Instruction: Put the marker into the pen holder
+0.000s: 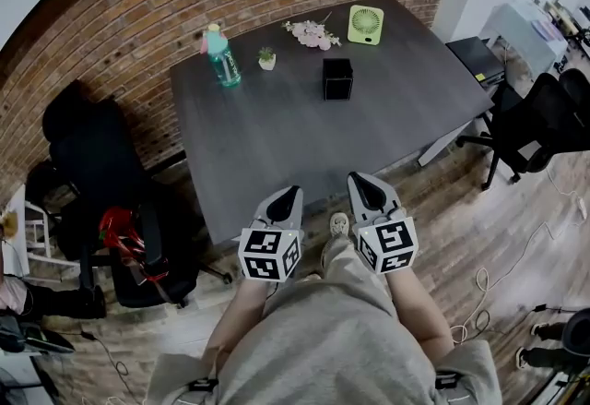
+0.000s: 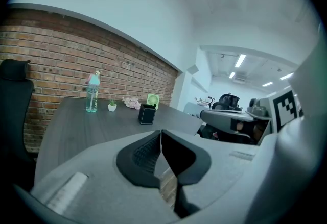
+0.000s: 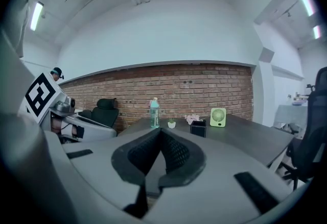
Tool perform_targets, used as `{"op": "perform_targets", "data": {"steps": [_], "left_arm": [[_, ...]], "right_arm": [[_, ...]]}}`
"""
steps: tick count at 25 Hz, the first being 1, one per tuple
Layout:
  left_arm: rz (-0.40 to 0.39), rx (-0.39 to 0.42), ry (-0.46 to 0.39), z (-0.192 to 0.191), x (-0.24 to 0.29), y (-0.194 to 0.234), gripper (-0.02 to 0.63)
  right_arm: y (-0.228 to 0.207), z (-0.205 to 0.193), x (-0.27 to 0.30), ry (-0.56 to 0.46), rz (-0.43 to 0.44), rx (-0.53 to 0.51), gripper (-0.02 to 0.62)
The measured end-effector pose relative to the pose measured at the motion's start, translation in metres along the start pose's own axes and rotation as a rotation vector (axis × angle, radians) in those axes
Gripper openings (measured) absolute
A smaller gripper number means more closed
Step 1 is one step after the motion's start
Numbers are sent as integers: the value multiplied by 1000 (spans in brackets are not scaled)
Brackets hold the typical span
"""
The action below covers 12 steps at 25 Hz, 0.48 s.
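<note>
Head view has me standing at the near edge of the dark table [image 1: 277, 145]. My left gripper [image 1: 289, 196] and right gripper [image 1: 360, 182] sit side by side over that edge, both aimed toward 12 o'clock. Each gripper view shows its jaws pressed together with nothing between them, so both are closed and empty.

The black pen holder [image 1: 337, 78] stands well apart from me, at about 12 o'clock from my right gripper. A green fan [image 1: 366, 24] is at 1 o'clock beyond it, and a teal bottle [image 1: 221, 55] at 11 o'clock.

I cannot find the marker in any view. None lies on the bare tabletop, and the holder's inside is too small and dark to read. I judge I hold no part of the task now. Whether the marker already sits in the holder, I cannot tell.
</note>
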<state>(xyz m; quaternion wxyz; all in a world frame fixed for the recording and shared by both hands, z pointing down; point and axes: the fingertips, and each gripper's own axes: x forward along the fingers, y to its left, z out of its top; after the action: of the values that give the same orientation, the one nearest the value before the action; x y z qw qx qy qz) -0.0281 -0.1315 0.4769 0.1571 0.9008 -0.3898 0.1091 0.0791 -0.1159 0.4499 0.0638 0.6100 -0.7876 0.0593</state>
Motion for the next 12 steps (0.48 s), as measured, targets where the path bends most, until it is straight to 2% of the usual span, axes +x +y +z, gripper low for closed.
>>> {"op": "perform_targets", "data": {"steps": [12], "left_arm": [[-33, -5, -1, -23, -46, -27, 20]], "right_arm": [[37, -11, -61, -12, -12, -6, 3]]}}
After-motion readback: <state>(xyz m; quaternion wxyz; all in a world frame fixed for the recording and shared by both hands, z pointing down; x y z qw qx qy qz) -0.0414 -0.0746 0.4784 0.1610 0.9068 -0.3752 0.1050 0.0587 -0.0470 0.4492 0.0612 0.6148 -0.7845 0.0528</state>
